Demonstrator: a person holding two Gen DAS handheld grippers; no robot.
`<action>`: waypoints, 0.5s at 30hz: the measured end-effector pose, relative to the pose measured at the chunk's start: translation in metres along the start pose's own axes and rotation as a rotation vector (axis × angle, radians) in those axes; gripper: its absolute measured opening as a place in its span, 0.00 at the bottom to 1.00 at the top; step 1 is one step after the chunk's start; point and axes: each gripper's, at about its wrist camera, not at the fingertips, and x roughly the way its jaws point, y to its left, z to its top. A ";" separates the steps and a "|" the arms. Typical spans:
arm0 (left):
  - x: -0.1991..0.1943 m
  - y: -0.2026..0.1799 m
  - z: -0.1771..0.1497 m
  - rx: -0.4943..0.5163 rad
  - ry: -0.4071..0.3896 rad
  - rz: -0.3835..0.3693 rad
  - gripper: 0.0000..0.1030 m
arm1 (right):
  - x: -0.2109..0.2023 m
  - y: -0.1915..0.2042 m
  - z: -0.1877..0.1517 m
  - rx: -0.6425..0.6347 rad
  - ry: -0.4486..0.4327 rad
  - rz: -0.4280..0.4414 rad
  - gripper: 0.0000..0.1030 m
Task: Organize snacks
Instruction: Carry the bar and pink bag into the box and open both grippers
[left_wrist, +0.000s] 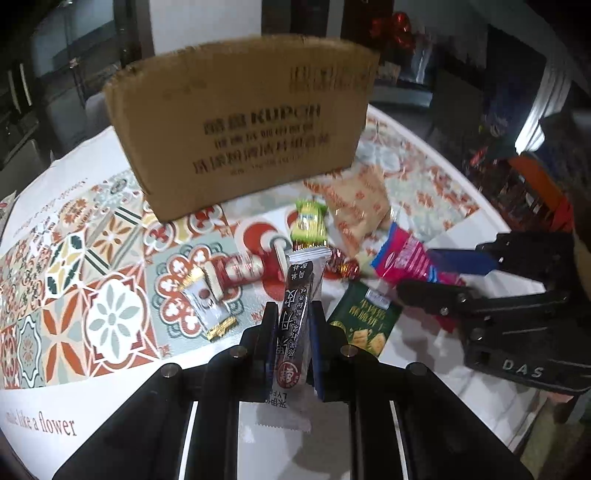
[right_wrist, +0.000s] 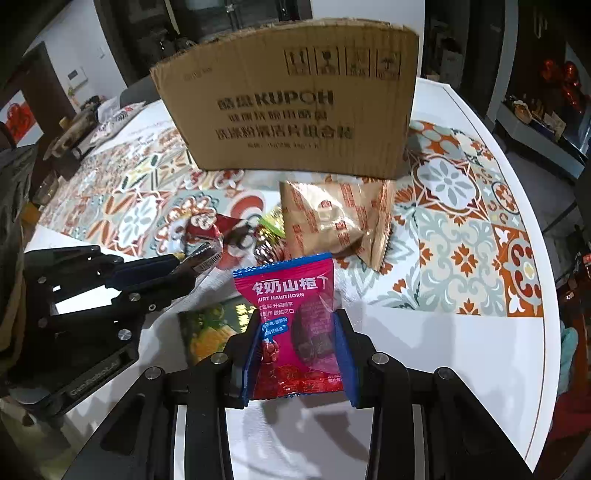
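Currently both grippers are loaded. The left gripper (left_wrist: 293, 325) has its fingers (left_wrist: 267, 332) clenched on a long dark snack bar (left_wrist: 297, 306), which stands lengthwise between them with its silver sealed end pointing toward the far side. The right gripper (right_wrist: 299, 347) has its fingers (right_wrist: 345, 350) clamped on a pink hawthorn packet (right_wrist: 295, 325) with blue sealed edges; the packet is upright, printed face to the camera.

In the left wrist view the right gripper (left_wrist: 436, 273) comes in from the right, low over the counter (left_wrist: 424, 369), with the pink packet (left_wrist: 402, 258) in its tips. In the right wrist view the left gripper (right_wrist: 177, 273) comes in from the left with the bar's foil end (right_wrist: 205, 258) sticking out.

A cardboard box (right_wrist: 291, 107) stands at the far side of the patterned mat (right_wrist: 461, 221); only its printed near wall shows, the inside cannot be seen. Loose snacks lie on the mat between box and grippers: a tan pouch (right_wrist: 328, 218) just in front of the box, a green candy wrapper (left_wrist: 308, 223) left of it, a red-and-white wrapped candy (left_wrist: 242, 271), a white gold-edged packet (left_wrist: 205, 301) farther left, and small red foil candies (left_wrist: 345, 264). A green cracker packet (left_wrist: 364, 319) lies flat on the white counter, near, between the two grippers.
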 end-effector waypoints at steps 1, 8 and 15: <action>-0.005 0.000 0.002 -0.002 -0.013 0.004 0.17 | -0.003 0.001 0.001 -0.001 -0.007 0.004 0.36; -0.036 0.003 0.017 -0.046 -0.106 0.017 0.17 | -0.031 0.010 0.011 -0.022 -0.087 0.016 0.36; -0.058 0.009 0.034 -0.093 -0.182 0.031 0.17 | -0.053 0.013 0.028 -0.025 -0.157 0.020 0.36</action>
